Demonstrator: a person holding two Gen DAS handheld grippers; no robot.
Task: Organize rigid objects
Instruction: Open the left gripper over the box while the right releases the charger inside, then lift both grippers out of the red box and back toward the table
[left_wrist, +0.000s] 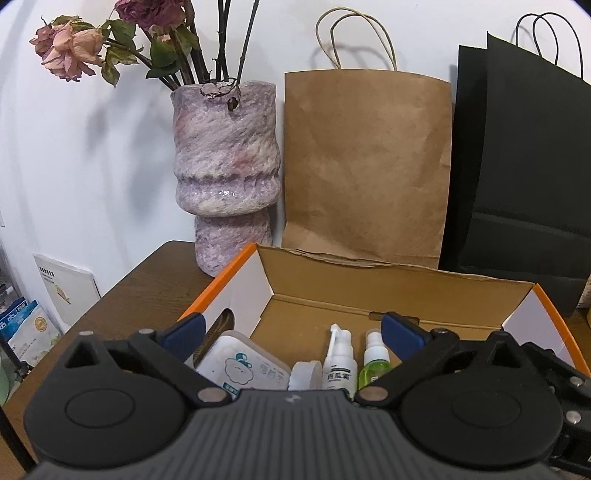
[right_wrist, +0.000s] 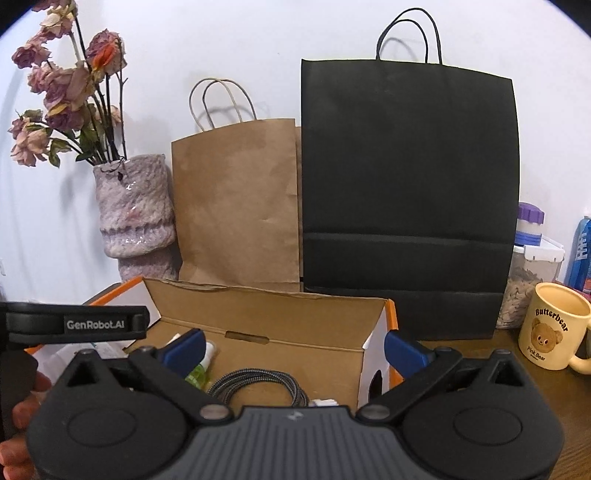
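An open cardboard box (left_wrist: 388, 295) with orange edges sits on the brown table. In the left wrist view it holds a white lidded case (left_wrist: 247, 363), a white roll (left_wrist: 304, 374), a white spray bottle (left_wrist: 338, 360) and a green spray bottle (left_wrist: 375, 363). My left gripper (left_wrist: 291, 334) is open and empty above them. In the right wrist view the box (right_wrist: 295, 317) holds a coiled braided cable (right_wrist: 258, 386) and the green bottle (right_wrist: 199, 369). My right gripper (right_wrist: 293, 349) is open and empty over the box's right half.
A purple vase (left_wrist: 225, 166) with dried roses, a brown paper bag (left_wrist: 365, 166) and a black paper bag (right_wrist: 406, 192) stand against the wall behind the box. A cream bear mug (right_wrist: 554, 328) and jars (right_wrist: 528, 266) stand at the right.
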